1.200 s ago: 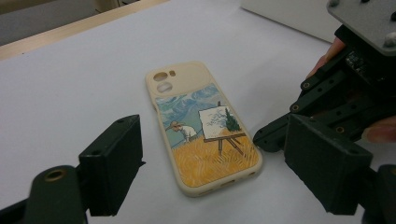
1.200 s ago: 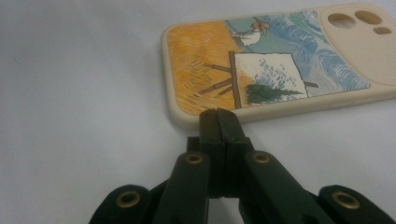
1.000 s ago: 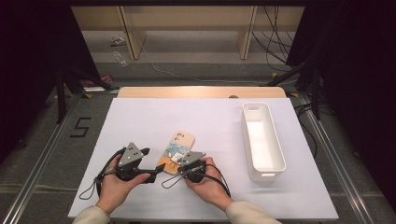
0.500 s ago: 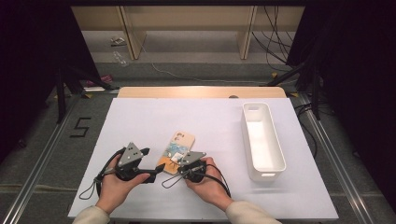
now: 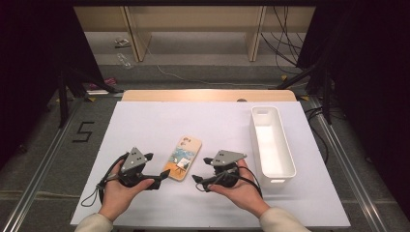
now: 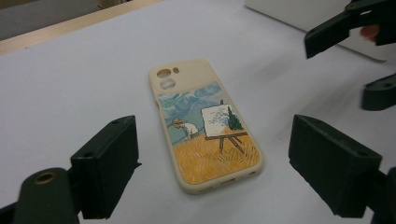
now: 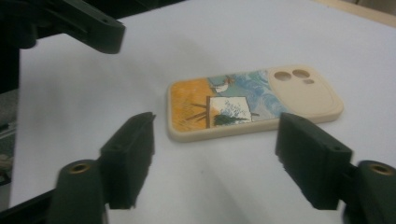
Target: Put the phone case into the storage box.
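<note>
Right gripper [image 5: 199, 170]: jaws apart, nothing between the pads; they have just been opening, and the phone case lies clear ahead of them. Held low over the table in the person's right hand [image 5: 240, 189], jaws pointing toward the case's lower end.
Right gripper view: the two black jaws [image 7: 215, 161] frame the case's orange end; the case is near but not touching.
Left gripper [image 5: 155, 166]: jaws apart, empty, have opened a little further. Held in the left hand [image 5: 120, 192], just left of the case, tips near its bottom corner.
Phone case [image 5: 183, 157]: flat on the white table [image 5: 169, 121], printed side up, between the two grippers, free of both. Cream rim, painted field and easel, camera cut-outs at the far end.
White bin [image 5: 271, 142]: long, narrow, to the right of the right hand, well apart from the case.
Table edge: wooden strip [image 5: 208, 95] along the far side.
</note>
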The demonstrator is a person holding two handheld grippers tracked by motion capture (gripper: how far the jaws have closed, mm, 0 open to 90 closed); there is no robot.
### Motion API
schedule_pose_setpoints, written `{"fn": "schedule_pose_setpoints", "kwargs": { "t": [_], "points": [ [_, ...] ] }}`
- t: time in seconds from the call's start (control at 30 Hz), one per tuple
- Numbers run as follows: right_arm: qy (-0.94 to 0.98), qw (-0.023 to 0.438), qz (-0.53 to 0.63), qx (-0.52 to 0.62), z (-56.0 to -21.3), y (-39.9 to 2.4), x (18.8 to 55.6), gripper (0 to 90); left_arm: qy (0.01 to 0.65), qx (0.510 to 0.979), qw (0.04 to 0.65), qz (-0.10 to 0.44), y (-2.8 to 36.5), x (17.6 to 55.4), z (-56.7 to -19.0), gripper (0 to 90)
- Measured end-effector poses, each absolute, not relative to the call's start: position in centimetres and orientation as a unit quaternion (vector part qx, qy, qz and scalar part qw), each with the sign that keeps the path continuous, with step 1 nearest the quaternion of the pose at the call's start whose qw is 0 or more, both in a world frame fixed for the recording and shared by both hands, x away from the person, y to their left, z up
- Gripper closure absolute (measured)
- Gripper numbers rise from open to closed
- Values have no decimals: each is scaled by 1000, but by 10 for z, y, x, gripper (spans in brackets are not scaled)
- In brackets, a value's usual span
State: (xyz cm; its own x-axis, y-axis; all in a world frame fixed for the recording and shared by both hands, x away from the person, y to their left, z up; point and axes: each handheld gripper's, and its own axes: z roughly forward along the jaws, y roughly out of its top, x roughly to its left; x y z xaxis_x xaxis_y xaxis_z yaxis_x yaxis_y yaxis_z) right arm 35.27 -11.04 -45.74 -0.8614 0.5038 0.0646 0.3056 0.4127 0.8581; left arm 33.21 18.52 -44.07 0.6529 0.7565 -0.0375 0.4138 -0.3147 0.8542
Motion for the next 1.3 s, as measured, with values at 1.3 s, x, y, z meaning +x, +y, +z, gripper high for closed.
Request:
{"fn": "schedule_pose_setpoints", "kwargs": {
  "t": [1.3],
  "points": [
    [824, 122, 505, 227, -445, -176, 330, 172, 435, 826, 329, 142, 129, 392, -444, 0]
  ]
}}
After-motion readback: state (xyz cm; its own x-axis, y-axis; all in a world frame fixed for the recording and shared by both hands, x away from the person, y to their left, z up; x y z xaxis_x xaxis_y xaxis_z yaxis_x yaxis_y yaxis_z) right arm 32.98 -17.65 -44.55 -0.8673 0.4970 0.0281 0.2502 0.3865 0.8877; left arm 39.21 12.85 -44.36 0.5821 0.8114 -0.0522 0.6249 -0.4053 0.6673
